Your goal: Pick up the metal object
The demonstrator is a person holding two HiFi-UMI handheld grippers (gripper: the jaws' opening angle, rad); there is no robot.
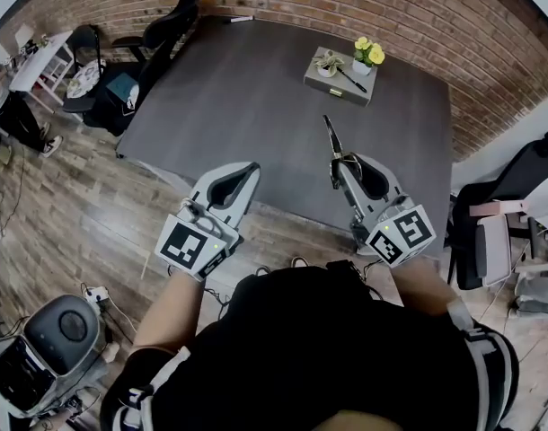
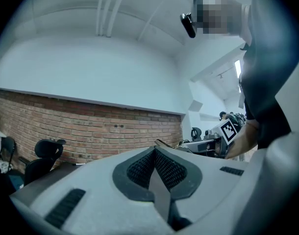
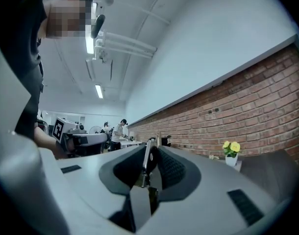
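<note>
A thin metal object (image 1: 331, 138) with a narrow blade-like end sticks up and forward out of my right gripper (image 1: 339, 163), which is shut on it above the near edge of the grey table (image 1: 256, 97). In the right gripper view the metal object (image 3: 148, 159) stands pinched between the dark pads. My left gripper (image 1: 252, 168) hovers level with it to the left; its jaws meet at the tips with nothing between them, as the left gripper view (image 2: 155, 150) also shows. Both grippers are tilted upward, off the table.
A grey tray (image 1: 341, 86) at the table's far right carries a small plant, a pot of yellow flowers (image 1: 368, 54) and a black pen. Black office chairs (image 1: 157, 30) stand at the far left. Another chair (image 1: 503, 209) is at the right. A brick wall runs behind.
</note>
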